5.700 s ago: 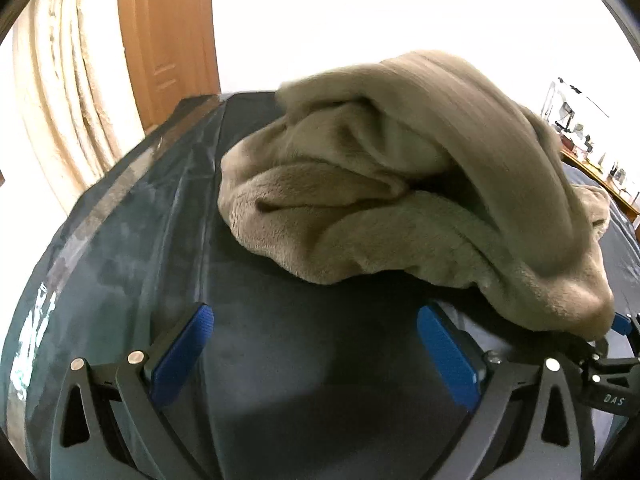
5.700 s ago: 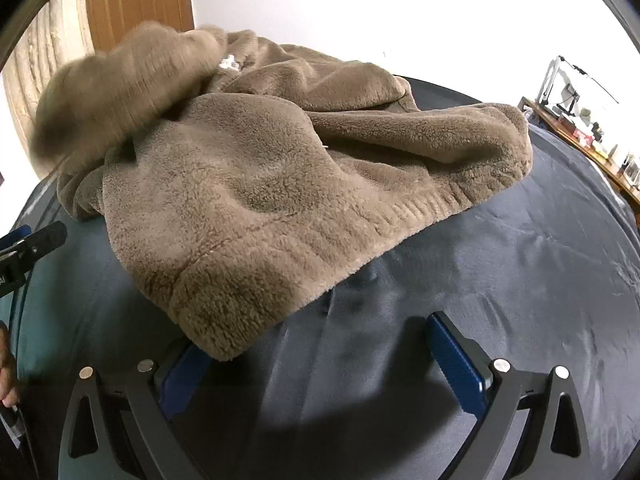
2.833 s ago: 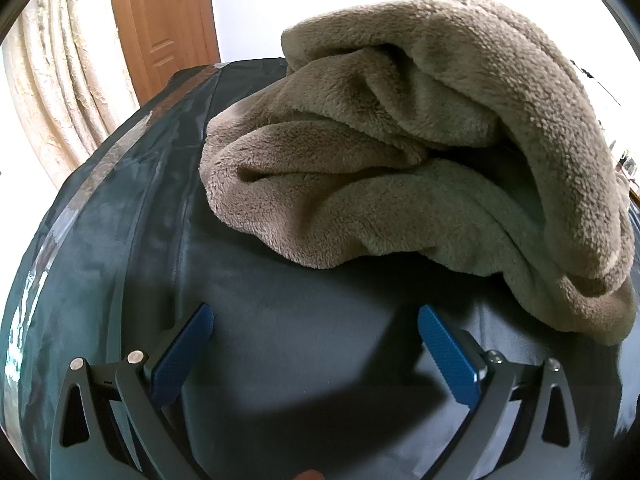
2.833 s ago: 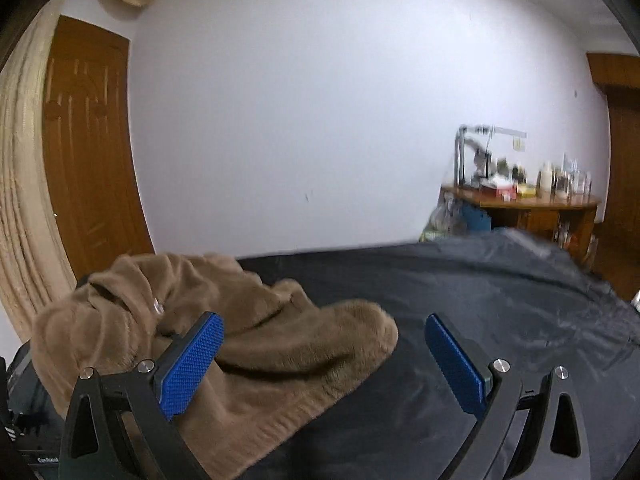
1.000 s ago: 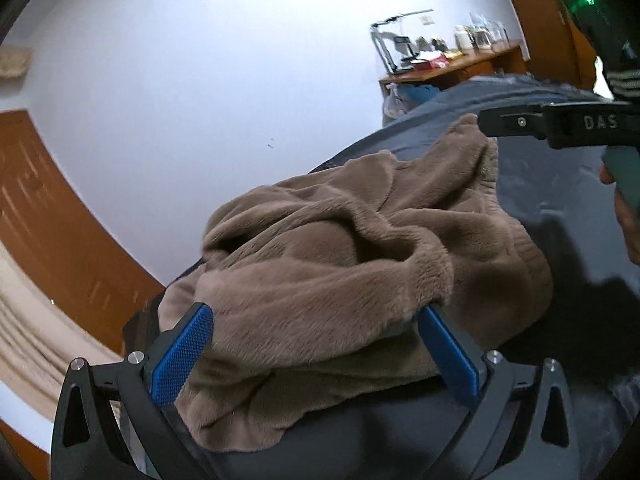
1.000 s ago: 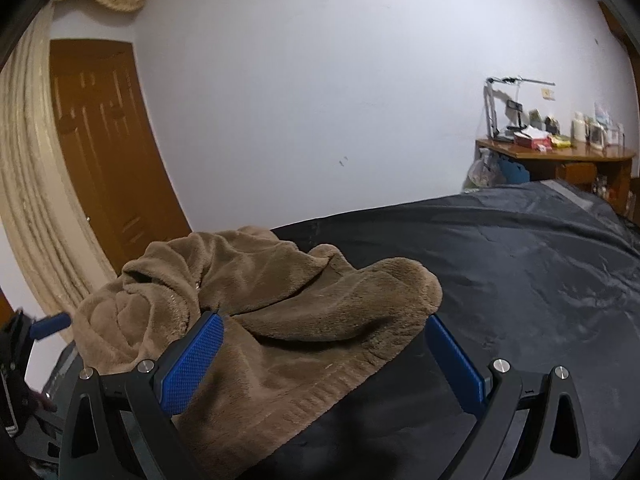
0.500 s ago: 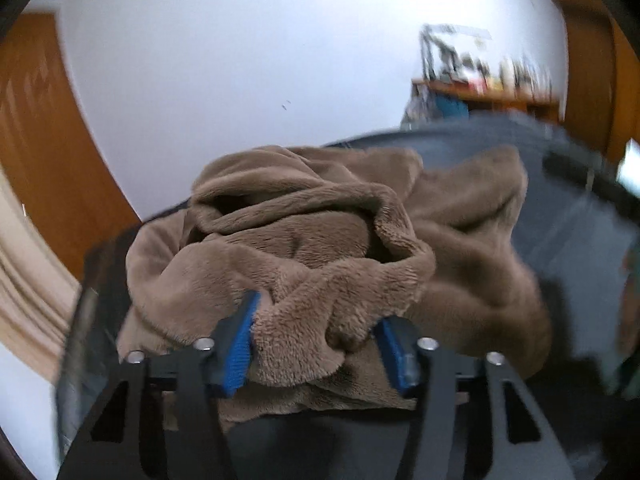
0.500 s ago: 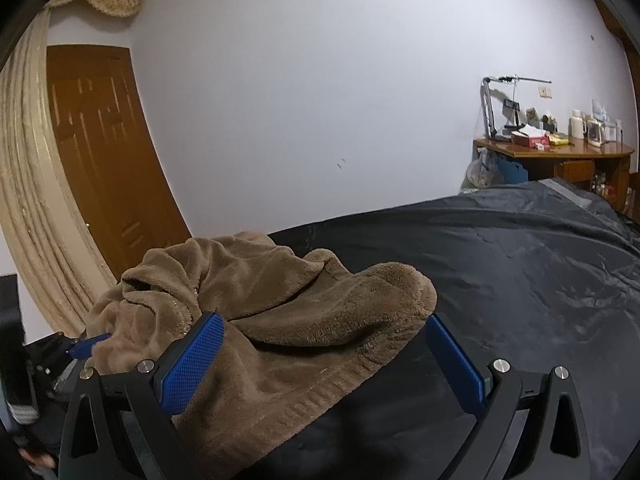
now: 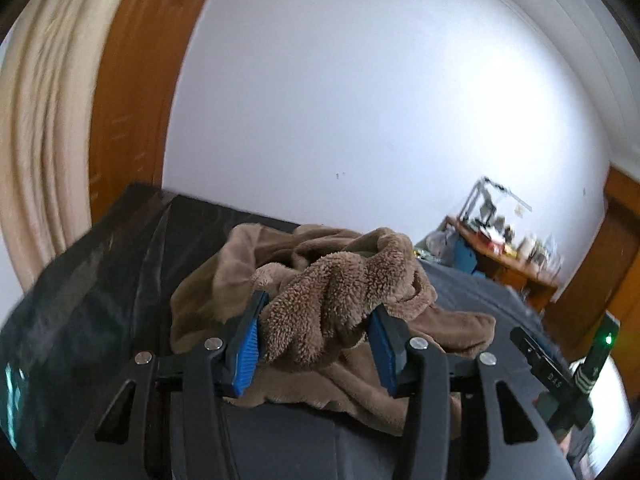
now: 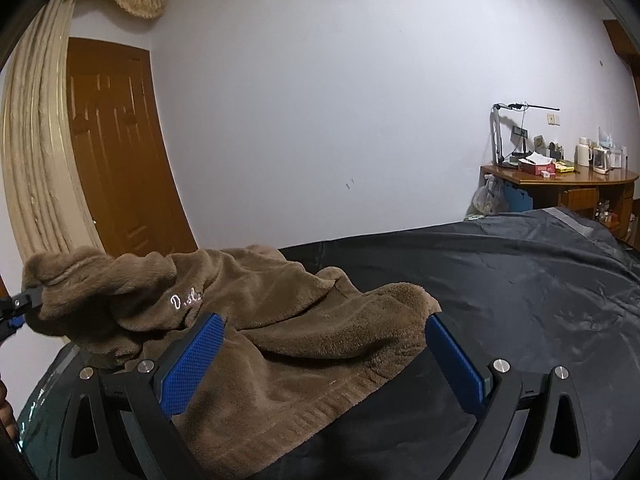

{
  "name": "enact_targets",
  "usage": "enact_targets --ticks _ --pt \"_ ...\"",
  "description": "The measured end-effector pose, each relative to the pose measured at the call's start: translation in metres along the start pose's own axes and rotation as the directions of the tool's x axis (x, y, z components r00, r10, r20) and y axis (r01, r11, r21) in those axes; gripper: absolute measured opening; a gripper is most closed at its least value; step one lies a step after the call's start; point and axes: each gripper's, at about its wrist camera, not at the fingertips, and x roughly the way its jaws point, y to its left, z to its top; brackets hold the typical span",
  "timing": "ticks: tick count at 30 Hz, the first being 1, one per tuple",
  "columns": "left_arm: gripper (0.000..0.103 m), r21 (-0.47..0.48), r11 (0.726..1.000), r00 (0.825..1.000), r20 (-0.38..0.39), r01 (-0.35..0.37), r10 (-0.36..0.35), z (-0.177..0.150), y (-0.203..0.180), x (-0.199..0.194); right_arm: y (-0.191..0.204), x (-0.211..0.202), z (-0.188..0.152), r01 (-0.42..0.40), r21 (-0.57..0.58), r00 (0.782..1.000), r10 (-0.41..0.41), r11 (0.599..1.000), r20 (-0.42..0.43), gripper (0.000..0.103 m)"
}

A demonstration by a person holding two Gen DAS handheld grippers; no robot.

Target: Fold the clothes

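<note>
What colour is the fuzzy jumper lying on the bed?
Brown. The fleece jumper has small pale lettering on it; the right wrist view shows it best.

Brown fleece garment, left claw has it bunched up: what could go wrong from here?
1. The left claw has just closed on a thick wad of the brown fleece garment, not one edge; pulling may drag several layers and tangle it.
2. The right claw stands open over the hem, gripping nothing, so that side may slide on the slick dark cover.
3. The lifted part hangs near the cover's left edge and could drop off.
</note>
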Motion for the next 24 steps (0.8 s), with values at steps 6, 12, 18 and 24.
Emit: enact_targets --ticks 6,12,18,24 --pt "0.053 -0.114 0.993 0.999 -0.037 0.01 -0.014 -0.017 0.032 0.015 0.013 -0.018 -0.001 -0.055 -0.072 0.99 0.064 0.996 0.128 0.102" --pt "0.056 -0.134 0.991 0.999 -0.041 -0.011 0.006 -0.029 0.046 0.029 0.018 0.036 -0.011 -0.057 -0.139 0.992 0.04 0.989 -0.116 0.102" --pt "0.064 -0.239 0.97 0.995 -0.101 -0.036 0.012 -0.041 0.074 0.043 0.03 0.011 0.053 0.004 -0.201 0.995 0.017 0.98 0.101 0.102" --pt "0.078 -0.303 0.949 0.989 -0.139 -0.086 0.045 -0.046 0.085 0.046 0.069 0.012 0.129 -0.094 -0.257 0.96 0.156 0.962 0.234 0.102"
